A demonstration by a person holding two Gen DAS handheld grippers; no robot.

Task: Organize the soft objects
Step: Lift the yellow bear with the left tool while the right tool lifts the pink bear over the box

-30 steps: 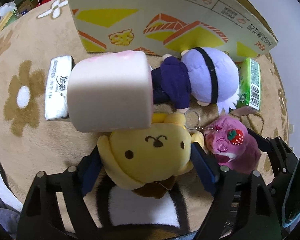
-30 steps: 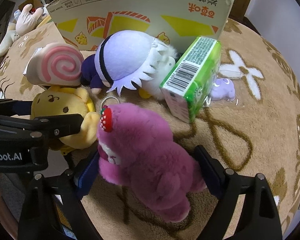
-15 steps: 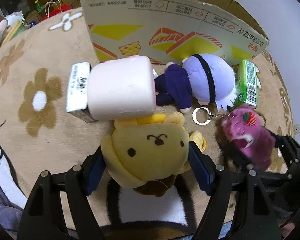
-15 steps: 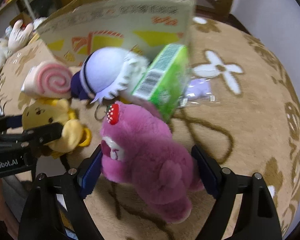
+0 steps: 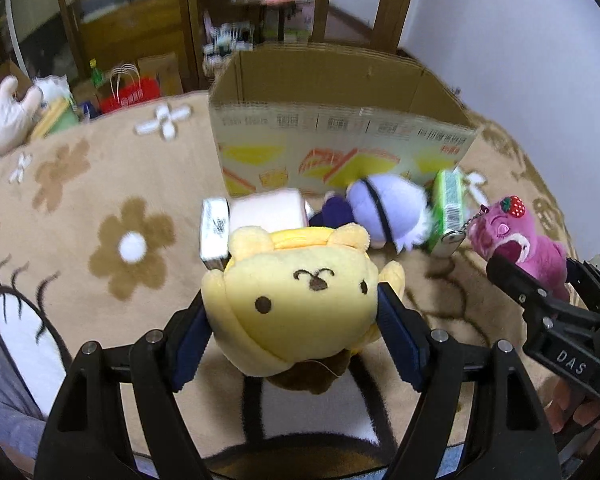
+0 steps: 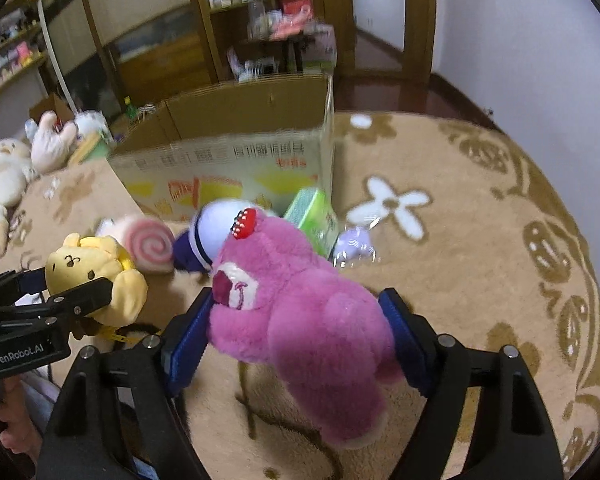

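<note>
My left gripper (image 5: 292, 316) is shut on a yellow dog plush (image 5: 296, 300) and holds it above the rug; it also shows in the right wrist view (image 6: 88, 272). My right gripper (image 6: 296, 320) is shut on a pink bear plush (image 6: 300, 312) with a strawberry on its head, also lifted; the bear shows at the right of the left wrist view (image 5: 516, 240). An open cardboard box (image 5: 340, 136) stands behind. A pink swirl-roll plush (image 6: 148, 244) and a purple-headed doll (image 5: 384, 216) lie on the rug in front of the box.
A green carton (image 5: 450, 208) and a white tissue pack (image 5: 214, 232) lie by the box on the beige flowered rug (image 6: 480, 240). A small purple packet (image 6: 354, 246) lies right of the carton. Plush toys (image 6: 4, 176) and shelves are at the far left and back.
Both grippers have lifted their plush toys off the rug and pulled back and up. The open top of the box has come into view.
</note>
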